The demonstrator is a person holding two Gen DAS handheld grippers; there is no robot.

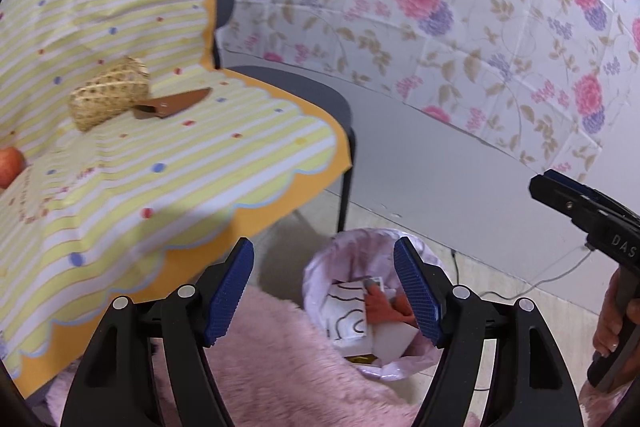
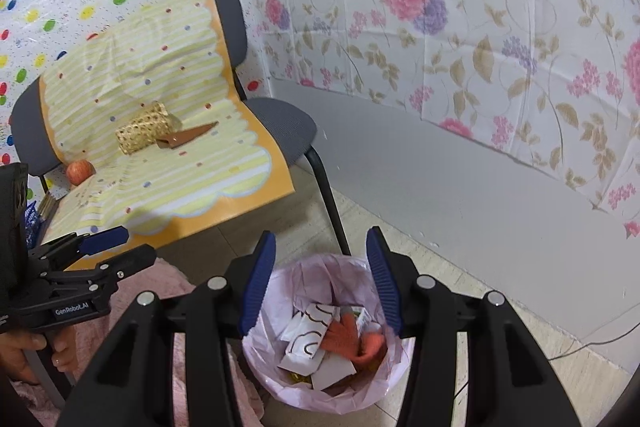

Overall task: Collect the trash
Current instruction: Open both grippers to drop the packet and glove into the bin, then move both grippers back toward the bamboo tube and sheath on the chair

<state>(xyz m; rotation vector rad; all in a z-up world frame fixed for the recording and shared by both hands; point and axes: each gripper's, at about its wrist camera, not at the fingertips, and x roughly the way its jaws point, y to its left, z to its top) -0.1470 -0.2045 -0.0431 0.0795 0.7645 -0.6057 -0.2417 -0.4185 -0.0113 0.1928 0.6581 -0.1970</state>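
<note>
While hovering over the bin point(image 2: 326, 343), both empty: right gripper point(image 2: 320, 283) and left gripper point(image 1: 324, 293) spread apart, probably just dropped stuff. Brown scrap point(image 2: 186, 138) mid-seat on chair point(image 2: 280, 119) looks next.

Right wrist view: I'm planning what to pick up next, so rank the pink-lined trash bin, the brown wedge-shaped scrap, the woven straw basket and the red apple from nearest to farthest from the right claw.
1. Pink-lined trash bin, directly below the right claw.
2. Brown wedge-shaped scrap, on the chair seat, upper left.
3. Woven straw basket, just behind the scrap.
4. Red apple, far left on the seat; roughly level with the basket, too close to call.
</note>
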